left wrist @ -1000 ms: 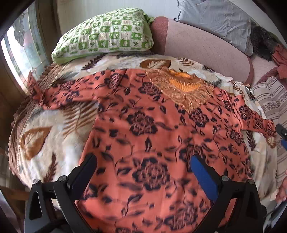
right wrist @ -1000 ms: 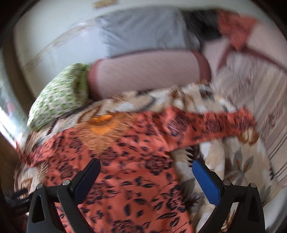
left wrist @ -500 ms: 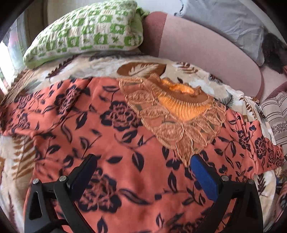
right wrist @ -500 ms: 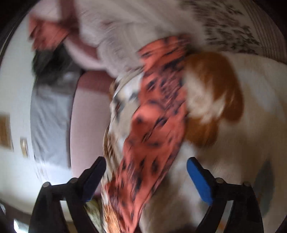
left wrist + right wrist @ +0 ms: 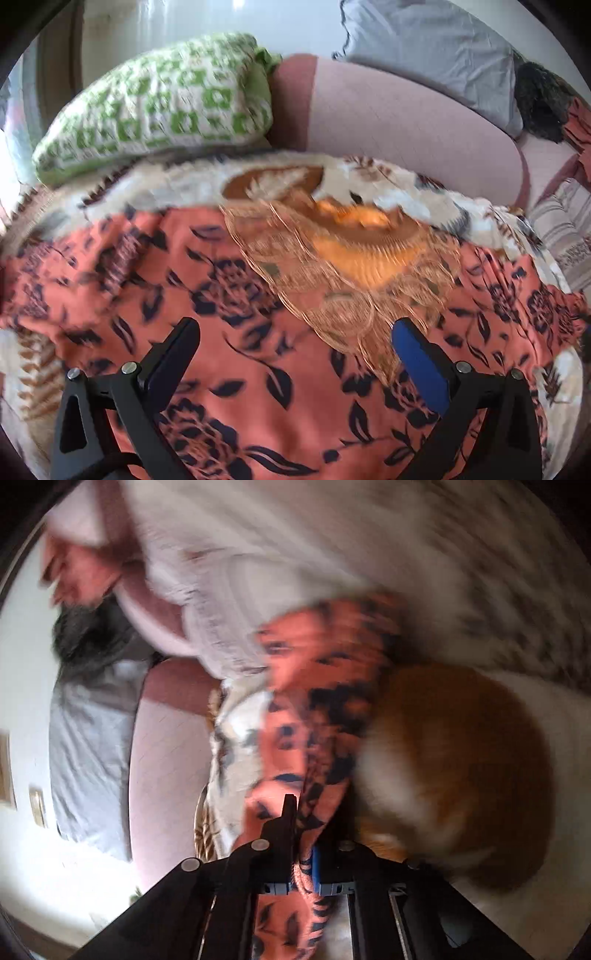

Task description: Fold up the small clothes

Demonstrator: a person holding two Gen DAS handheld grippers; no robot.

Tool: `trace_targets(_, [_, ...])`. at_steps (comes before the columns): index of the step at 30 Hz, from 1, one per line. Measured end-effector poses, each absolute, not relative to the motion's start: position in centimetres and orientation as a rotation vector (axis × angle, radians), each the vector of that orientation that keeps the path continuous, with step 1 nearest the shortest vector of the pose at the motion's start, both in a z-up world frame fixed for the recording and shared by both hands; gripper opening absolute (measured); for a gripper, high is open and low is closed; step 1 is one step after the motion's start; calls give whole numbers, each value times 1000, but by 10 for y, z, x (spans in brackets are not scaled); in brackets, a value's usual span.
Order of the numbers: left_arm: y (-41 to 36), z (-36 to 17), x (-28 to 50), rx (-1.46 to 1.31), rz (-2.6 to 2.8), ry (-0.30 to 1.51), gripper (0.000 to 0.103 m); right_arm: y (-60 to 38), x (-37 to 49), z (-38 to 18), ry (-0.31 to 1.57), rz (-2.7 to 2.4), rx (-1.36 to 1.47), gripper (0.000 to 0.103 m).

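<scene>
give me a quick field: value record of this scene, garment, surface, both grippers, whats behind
garment: orange floral top, spread flat, lace neckline toward the cushions
surface: leaf-print blanket
left gripper: open, above the top's chest, holding nothing
right gripper: shut on the top's sleeve, view blurred
behind: green checked pillow, pink bolster, grey pillow
</scene>
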State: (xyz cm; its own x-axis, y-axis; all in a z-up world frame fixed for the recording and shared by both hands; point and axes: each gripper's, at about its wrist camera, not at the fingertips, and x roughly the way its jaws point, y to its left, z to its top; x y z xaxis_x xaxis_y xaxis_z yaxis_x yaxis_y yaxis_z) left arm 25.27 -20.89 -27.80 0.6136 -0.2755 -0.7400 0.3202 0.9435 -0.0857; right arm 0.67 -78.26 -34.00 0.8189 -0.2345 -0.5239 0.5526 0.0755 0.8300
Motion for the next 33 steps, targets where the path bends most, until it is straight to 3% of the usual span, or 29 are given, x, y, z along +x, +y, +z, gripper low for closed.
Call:
trace_targets(7, [-175, -256, 257, 84, -195, 763, 103, -688, 74, -224, 219, -258, 1170, 7])
trace_targets(14, [-104, -226, 261, 62, 94, 643, 103, -529, 177, -161, 346, 18, 989, 7])
trace_targets(19, [-55, -222, 271, 68, 249, 630, 103, -415, 250, -177, 513, 122, 886, 7])
trace_targets(25, [3, -219, 277, -42, 318, 678, 103, -304, 306, -251, 777, 170, 826, 11])
trace_targets(26, [7, -220, 277, -53, 323, 681, 103, -291, 309, -263, 824, 184, 817, 16])
trace_targets(28, [15, -219, 278, -68, 333, 687, 103, -274, 326, -290, 941, 224, 811, 47])
trace_targets(29, [17, -220, 281, -74, 333, 693, 103, -267, 326, -303, 982, 248, 832, 83])
trace_targets(33, [19, -221, 288, -95, 311, 714, 103, -266, 303, -302, 920, 324, 867, 85])
